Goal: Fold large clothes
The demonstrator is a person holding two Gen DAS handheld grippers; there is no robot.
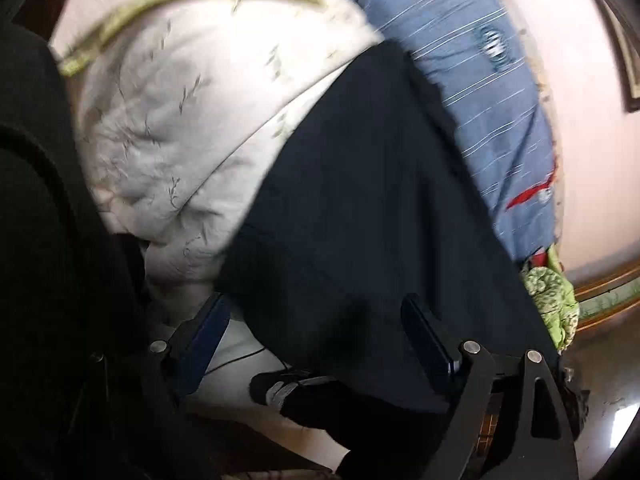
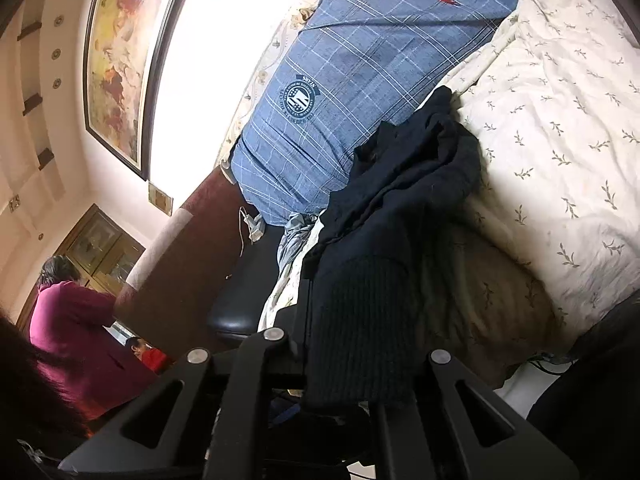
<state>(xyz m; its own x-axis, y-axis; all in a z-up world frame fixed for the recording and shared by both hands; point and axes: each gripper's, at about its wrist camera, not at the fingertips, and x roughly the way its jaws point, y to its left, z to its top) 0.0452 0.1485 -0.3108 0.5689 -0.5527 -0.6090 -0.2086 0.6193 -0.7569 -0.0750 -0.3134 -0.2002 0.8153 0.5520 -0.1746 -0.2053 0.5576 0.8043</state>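
Observation:
A large dark navy garment (image 1: 360, 208) lies spread on the bed, over a white leaf-print quilt (image 1: 168, 120). My left gripper (image 1: 320, 312) is open, its blue-padded fingers (image 1: 424, 328) apart over the garment's near edge, with cloth between them. In the right wrist view the same garment (image 2: 400, 184) hangs bunched, and its ribbed hem (image 2: 360, 320) sits between my right gripper's fingers. My right gripper (image 2: 356, 344) is shut on that hem; its fingertips are hidden by the cloth.
A blue plaid pillow (image 2: 340, 80) lies beyond the garment, also seen in the left wrist view (image 1: 480, 80). A green patterned cloth (image 1: 552, 300) hangs at the bed edge. A dark headboard (image 2: 180, 272), a framed painting (image 2: 120, 60) and a person in maroon (image 2: 68, 320) are to the left.

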